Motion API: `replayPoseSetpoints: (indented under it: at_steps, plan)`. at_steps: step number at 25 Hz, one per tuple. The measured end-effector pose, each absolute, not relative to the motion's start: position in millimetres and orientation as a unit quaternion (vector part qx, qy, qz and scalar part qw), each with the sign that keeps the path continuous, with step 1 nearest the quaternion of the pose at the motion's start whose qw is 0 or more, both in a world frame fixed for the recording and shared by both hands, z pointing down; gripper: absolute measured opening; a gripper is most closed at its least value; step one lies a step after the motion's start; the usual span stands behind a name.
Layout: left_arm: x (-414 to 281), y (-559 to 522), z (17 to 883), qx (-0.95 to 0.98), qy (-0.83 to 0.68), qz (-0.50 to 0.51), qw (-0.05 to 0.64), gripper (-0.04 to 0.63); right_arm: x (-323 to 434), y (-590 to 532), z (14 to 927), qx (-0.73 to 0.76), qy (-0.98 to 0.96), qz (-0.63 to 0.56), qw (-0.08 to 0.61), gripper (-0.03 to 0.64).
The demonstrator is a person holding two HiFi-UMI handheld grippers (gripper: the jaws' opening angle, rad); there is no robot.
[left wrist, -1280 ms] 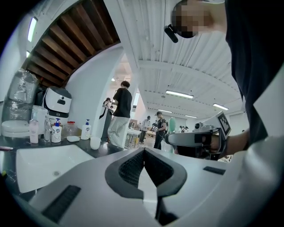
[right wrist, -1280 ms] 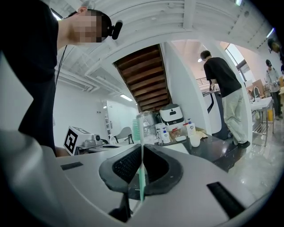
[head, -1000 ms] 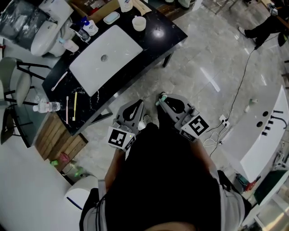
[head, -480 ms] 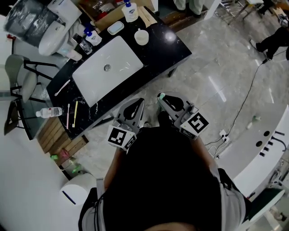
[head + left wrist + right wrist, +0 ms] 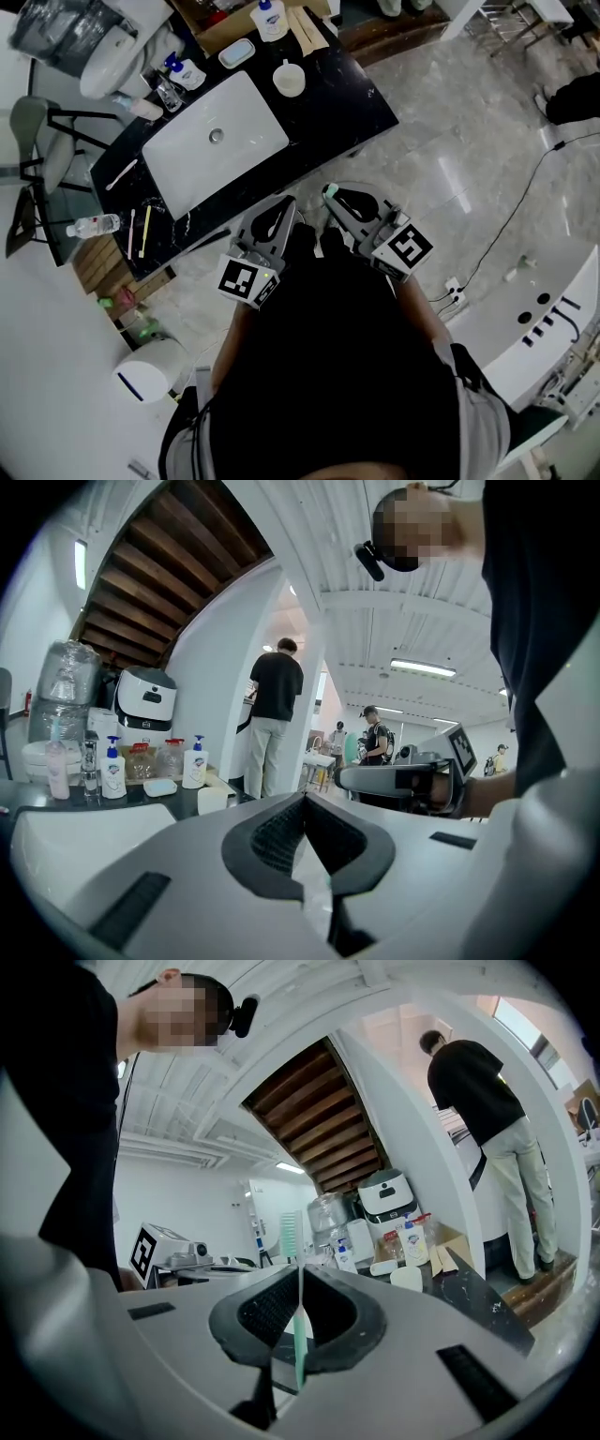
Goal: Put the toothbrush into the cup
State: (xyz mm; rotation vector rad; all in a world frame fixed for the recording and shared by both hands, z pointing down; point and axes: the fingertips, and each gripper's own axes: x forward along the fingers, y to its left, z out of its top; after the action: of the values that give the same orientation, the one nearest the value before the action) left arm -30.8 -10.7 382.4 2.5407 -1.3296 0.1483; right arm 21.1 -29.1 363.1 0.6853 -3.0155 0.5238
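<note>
Right gripper view shows the right gripper clamped on a pale green toothbrush, which stands upright between the jaws with its bristles at the top, so the pick-up looks done. In the left gripper view, the left gripper has its jaws pressed together with nothing between them. What is left, as I judge it, is the carry to the cup, the lowering of the brush into it and the release. The cup stands on the far side of the black counter, just beside the white sink and well apart from both grippers, which hang over the floor. From the head view the cup seems empty, and the sink holds nothing but its drain. Two slim sticks, perhaps more brushes, lie at the counter's left end near a water bottle.
</note>
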Motion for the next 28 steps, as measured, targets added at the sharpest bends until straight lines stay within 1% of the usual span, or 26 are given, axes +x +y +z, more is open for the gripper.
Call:
replayPoseSetpoints:
  at_steps: [12,20,25,28]
  plan:
    - [-66,-68,393,0.882,-0.446,0.06,0.138,0.009,-14,-79,366,0.213,-0.96,0.181,0.014,0.025]
    - [-92,-104,390,0.904,-0.403,0.069,0.125,0.009,-50,-120,358,0.246,-0.953,0.175,0.014,0.025]
    - [-108,-125,397,0.911,-0.384,0.069,0.134,0.009,-63,-135,367,0.263,-0.949,0.172,0.031,0.025]
    - [-114,-133,399,0.908,-0.387,0.07,0.143,0.009,-67,-140,362,0.259,-0.949,0.177,0.02,0.025]
